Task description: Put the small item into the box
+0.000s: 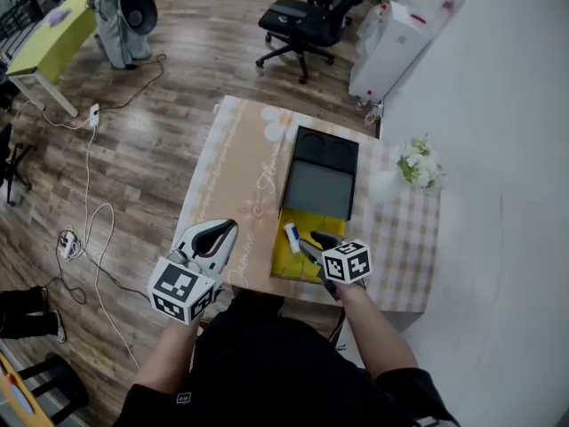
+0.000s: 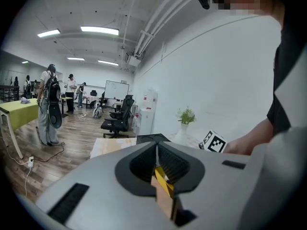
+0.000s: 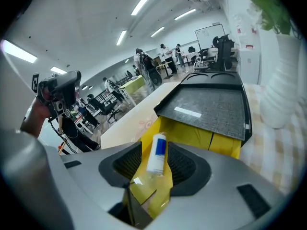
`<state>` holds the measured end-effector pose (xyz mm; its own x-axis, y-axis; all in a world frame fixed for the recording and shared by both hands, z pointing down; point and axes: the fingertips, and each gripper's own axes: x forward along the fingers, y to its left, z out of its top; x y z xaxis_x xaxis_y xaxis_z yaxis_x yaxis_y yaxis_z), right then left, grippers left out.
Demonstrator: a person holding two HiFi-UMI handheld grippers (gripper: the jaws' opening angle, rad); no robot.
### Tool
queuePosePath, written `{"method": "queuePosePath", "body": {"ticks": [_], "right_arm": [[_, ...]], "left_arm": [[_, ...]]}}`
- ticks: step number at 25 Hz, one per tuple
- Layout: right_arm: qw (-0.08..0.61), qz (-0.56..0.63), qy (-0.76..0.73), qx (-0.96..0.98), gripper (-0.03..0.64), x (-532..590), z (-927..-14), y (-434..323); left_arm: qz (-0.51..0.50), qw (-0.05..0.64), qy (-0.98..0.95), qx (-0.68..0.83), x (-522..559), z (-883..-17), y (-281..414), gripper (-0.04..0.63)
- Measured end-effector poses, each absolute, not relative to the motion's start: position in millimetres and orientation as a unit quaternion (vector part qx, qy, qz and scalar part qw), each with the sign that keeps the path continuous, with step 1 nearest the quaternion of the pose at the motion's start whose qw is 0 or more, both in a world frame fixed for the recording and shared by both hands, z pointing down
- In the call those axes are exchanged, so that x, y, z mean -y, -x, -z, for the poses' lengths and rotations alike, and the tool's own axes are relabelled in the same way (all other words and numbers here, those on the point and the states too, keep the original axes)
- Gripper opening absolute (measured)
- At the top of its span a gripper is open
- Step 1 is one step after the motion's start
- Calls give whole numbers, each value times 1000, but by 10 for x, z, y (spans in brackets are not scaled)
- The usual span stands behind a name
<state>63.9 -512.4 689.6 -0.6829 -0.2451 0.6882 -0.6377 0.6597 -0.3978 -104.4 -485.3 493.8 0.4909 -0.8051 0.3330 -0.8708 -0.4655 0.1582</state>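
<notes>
- Yellow box (image 1: pixel 309 221) on desk (image 1: pixel 238 174): white-blue tube (image 3: pixel 157 153) lies inside.
- Right tongs (image 3: pixel 156 165) released, jaws astride tube.
- Left tongs (image 2: pixel 157 163) clenched, empty, near left.

Head view first: high over the person, staring steeply down on the table (image 1: pixel 236 176), floor all round, wall on the right. Left gripper view sits low by the table's near edge, facing level across the room toward the chair (image 2: pixel 117 120). Right gripper view is in close, right over the box (image 3: pixel 192 134), looking along the table. All three catch the black lid (image 1: pixel 322 189) and the plant (image 1: pixel 420 163); head and left also share the chair
</notes>
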Motion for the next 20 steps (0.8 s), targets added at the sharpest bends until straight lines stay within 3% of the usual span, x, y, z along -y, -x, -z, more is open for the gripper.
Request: {"method": "queuePosePath", "body": {"ticks": [20], "right_arm": [[140,-225,-286,921,173,5419,-5464,-707]], "left_arm": [[-103,95,-888,437,5088,-4434,650,23]]}}
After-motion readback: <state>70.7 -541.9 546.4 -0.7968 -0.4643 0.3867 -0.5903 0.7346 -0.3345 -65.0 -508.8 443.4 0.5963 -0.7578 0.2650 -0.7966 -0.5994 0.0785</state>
